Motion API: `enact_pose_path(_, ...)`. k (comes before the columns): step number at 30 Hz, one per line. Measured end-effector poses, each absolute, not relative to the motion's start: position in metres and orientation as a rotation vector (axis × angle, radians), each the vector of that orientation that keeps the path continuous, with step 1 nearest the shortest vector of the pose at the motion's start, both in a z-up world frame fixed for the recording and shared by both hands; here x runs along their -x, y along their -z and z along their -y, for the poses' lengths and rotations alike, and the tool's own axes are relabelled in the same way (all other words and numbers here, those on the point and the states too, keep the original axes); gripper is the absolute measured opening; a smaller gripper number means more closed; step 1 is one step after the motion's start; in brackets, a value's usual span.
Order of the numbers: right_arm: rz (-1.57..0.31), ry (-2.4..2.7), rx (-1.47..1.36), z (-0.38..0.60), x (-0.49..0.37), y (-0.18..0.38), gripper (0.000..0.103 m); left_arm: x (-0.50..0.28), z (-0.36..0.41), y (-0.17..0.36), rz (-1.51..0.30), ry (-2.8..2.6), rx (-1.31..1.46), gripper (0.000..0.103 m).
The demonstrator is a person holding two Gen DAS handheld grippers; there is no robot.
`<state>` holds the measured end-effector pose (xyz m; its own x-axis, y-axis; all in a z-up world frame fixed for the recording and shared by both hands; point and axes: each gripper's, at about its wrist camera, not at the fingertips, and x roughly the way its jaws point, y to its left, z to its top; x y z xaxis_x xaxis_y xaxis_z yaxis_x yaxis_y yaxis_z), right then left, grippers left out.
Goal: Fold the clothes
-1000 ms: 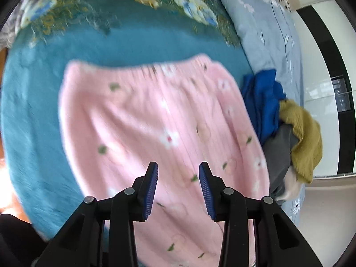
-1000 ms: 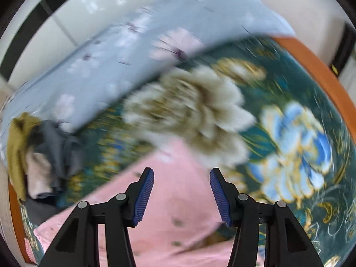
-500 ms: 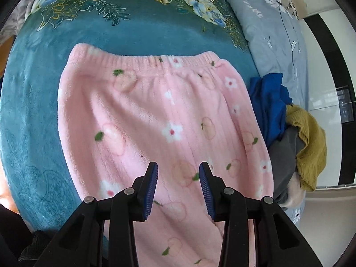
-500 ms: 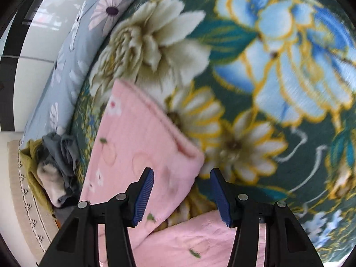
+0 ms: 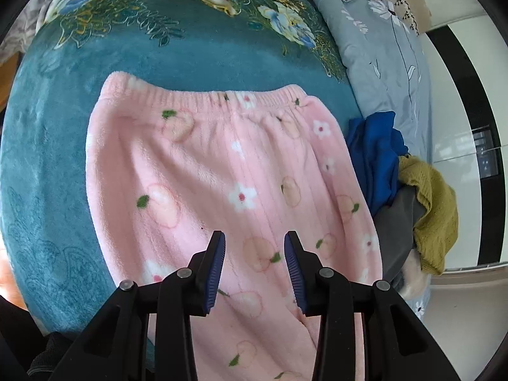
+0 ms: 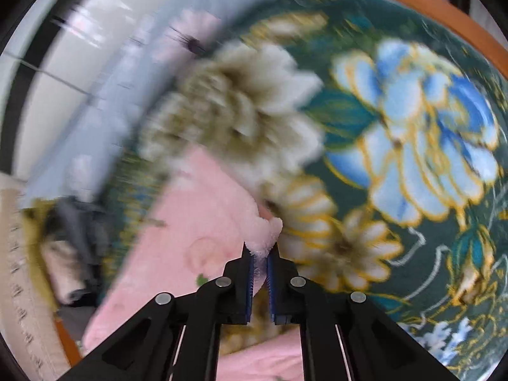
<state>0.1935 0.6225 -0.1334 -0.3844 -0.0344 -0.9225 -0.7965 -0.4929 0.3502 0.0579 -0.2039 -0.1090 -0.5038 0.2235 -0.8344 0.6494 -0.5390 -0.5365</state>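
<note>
Pink fleece trousers (image 5: 222, 165) with a flower and peach print lie flat on a teal floral blanket (image 5: 63, 146), waistband at the far end. My left gripper (image 5: 255, 243) hovers open over the middle of the trousers, nothing between its blue pads. In the right wrist view, which is blurred, a pink leg end (image 6: 190, 222) lies on the blanket (image 6: 412, 127). My right gripper (image 6: 260, 254) is shut on the corner of that pink cuff, and a tuft of fleece sticks out above the fingertips.
A heap of clothes lies right of the trousers: blue (image 5: 377, 158), mustard (image 5: 435, 219) and grey (image 5: 397, 225) garments. A grey-blue flowered pillow (image 5: 381, 47) lies behind them. The heap (image 6: 66, 244) shows blurred at the left of the right wrist view. An orange wooden bed edge (image 6: 428, 3) runs along the far side.
My right gripper has dropped onto the pink cuff corner and shut on it; half a second ago it stood open above it. The left gripper stays open and almost still.
</note>
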Motion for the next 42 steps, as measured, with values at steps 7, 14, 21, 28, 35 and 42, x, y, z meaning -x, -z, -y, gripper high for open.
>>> enact_pose_path(7, -1.108, -1.850, 1.366, -0.617, -0.186, 0.141, 0.008, -0.066, 0.217, 0.113, -1.457, 2.091, -1.310, 0.039)
enact_pose_path(14, -1.077, -1.875, 1.309, -0.611, -0.187, 0.108, 0.021, -0.070, 0.226, 0.118, -1.604, 2.079, -1.255, 0.040)
enact_pose_path(21, -1.162, -2.027, 1.246, -0.582, -0.158, 0.071, 0.022, -0.074, 0.231, 0.120, -1.683, 2.082, -1.233, 0.041)
enact_pose_path(28, -1.235, -2.147, 1.431, -0.506, -0.069, 0.090, 0.029, -0.071, 0.231, 0.125, -1.686, 2.069, -1.243, 0.041)
enact_pose_path(35, -1.305, -2.037, 1.522, -0.465, -0.023, 0.123, 0.034, -0.066, 0.229, 0.131, -1.651, 2.049, -1.273, 0.043)
enact_pose_path(42, -1.303, -1.789, 1.484, -0.467, -0.006, 0.146, 0.040, -0.059, 0.224, 0.138, -1.599, 2.036, -1.323, 0.045)
